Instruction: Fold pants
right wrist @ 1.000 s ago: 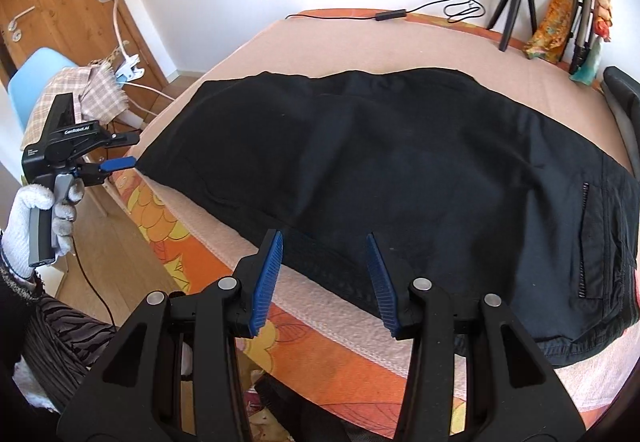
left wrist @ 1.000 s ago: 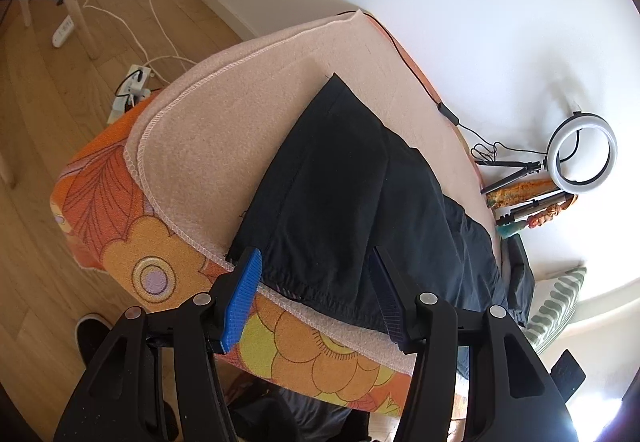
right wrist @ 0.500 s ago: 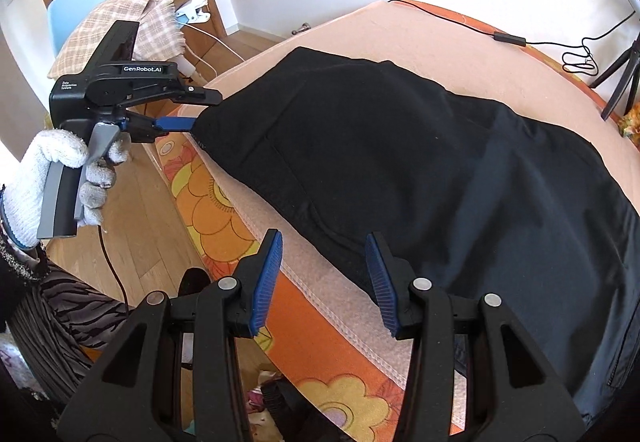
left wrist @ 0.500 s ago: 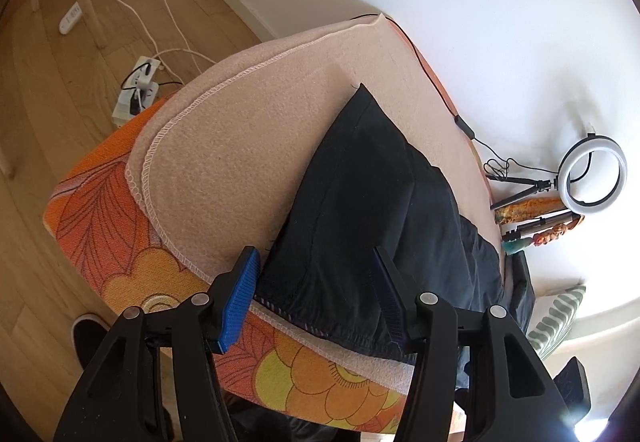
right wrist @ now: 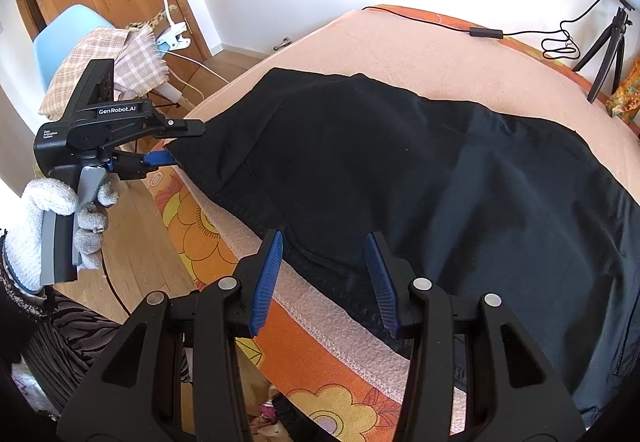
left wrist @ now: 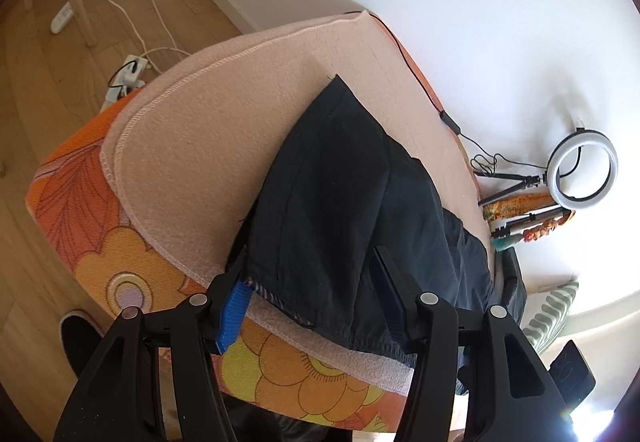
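My left gripper (right wrist: 176,145) is at the left end of the black pants (right wrist: 400,177), its jaws apart around the hem corner, not squeezing yet. The pants lie flat across the pink blanket (right wrist: 420,53) on the bed. My right gripper (right wrist: 324,274) hangs with jaws apart over the near edge, holding nothing. I think no fold is made yet. The far right end is cut off.

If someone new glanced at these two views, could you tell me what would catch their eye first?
Most striking is the pair of black fabric pants spread across the peach blanket on the orange flower-patterned bed cover. At the left of the right wrist view, a white-gloved hand holds the left gripper at the pants' hem corner. A white ring light stands by the wall.
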`<state>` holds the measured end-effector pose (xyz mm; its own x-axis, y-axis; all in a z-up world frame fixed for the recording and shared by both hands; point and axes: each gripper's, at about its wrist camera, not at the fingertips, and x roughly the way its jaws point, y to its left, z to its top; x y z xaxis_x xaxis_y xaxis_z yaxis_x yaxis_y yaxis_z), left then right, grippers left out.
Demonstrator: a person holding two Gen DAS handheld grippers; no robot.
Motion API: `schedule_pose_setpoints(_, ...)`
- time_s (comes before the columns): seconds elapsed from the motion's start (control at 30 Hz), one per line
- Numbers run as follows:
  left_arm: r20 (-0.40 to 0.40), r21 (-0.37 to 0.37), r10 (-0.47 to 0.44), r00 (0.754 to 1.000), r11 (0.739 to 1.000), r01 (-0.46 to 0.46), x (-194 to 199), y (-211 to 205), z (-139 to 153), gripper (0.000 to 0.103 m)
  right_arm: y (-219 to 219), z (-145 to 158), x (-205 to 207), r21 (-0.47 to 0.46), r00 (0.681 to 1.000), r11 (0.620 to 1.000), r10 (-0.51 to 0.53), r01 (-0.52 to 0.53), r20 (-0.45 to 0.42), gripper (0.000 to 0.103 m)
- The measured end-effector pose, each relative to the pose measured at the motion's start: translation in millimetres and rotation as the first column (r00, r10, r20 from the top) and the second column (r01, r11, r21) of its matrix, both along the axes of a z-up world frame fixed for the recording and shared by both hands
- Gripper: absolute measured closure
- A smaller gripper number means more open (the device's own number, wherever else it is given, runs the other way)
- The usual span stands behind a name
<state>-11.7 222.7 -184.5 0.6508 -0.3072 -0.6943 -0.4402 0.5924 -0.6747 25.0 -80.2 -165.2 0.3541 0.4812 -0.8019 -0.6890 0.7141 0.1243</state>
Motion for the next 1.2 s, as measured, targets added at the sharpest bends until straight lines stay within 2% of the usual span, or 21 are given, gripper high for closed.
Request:
schedule_pose_setpoints(0.13,-0.038,0.055,0.021,0.999,0.998,-0.019,-2.2,5.1,-1.5,0.047,-2.6,4.5,-1.7,0.011,1.000,1.000,-0.003,0.003,0.008,0.057)
schedule_pose_setpoints(0.3,-0.067,0.056,0.012,0.998,0.998,-0.008,-5.6,2.3,-3.7,0.045,-4.4,9.6,-5.0,0.019,1.000,1.000,-0.008,0.008,0.027,0.057)
schedule_pose_setpoints(0.37,-0.055,0.001,0.016,0.998,1.000,-0.016,-9.6,1.2,-7.0,0.045,-5.7,10.4,-5.0,0.021,1.000,1.000,-0.013,0.013,0.029,0.057)
schedule_pose_setpoints(0.57,-0.023,-0.061,0.021,1.000,0.998,-0.023,1.5,0.2,-7.4,0.044,-6.0,9.5,-1.2,0.031,1.000,0.999,-0.023,0.023,0.016,0.057)
schedule_pose_setpoints(0.77,0.069,-0.038,-0.005,0.998,0.999,0.008,8.5,-18.0,7.5,0.044,-2.8,9.0,-3.1,0.027,1.000,1.000,-0.014,0.014,0.022,0.057)
schedule_pose_setpoints(0.83,0.042,0.023,-0.028,0.999,0.999,0.027,11.8,-30.9,4.4,0.044,-3.5,8.2,-2.2,0.024,1.000,1.000,-0.020,0.019,0.021,0.057)
schedule_pose_setpoints(0.9,0.010,0.024,-0.042,0.999,0.999,0.042,16.7,-38.2,-4.5,0.044,-6.0,8.9,-0.7,0.030,0.999,0.999,-0.029,0.029,0.015,0.057)
schedule_pose_setpoints(0.93,0.021,0.025,-0.026,0.999,0.999,0.026,14.5,-37.0,-3.5,0.044,-7.2,10.0,0.1,0.034,0.999,0.999,-0.033,0.033,0.014,0.057)
schedule_pose_setpoints(1.03,0.012,-0.047,0.006,1.000,0.999,-0.005,13.2,-23.2,-4.8,0.044,-11.9,15.3,0.2,0.043,0.999,0.998,-0.039,0.038,0.024,0.057)
schedule_pose_setpoints(1.1,0.009,-0.064,0.015,1.000,0.998,-0.014,16.2,-17.8,-4.5,0.044,-13.6,16.7,0.5,0.051,0.999,0.998,-0.037,0.036,0.018,0.057)
schedule_pose_setpoints(1.2,-0.001,-0.065,-0.012,1.000,0.998,0.012,25.2,-18.8,-1.2,0.044,-8.4,10.8,2.0,0.087,0.998,0.996,0.005,0.001,-0.066,0.057)
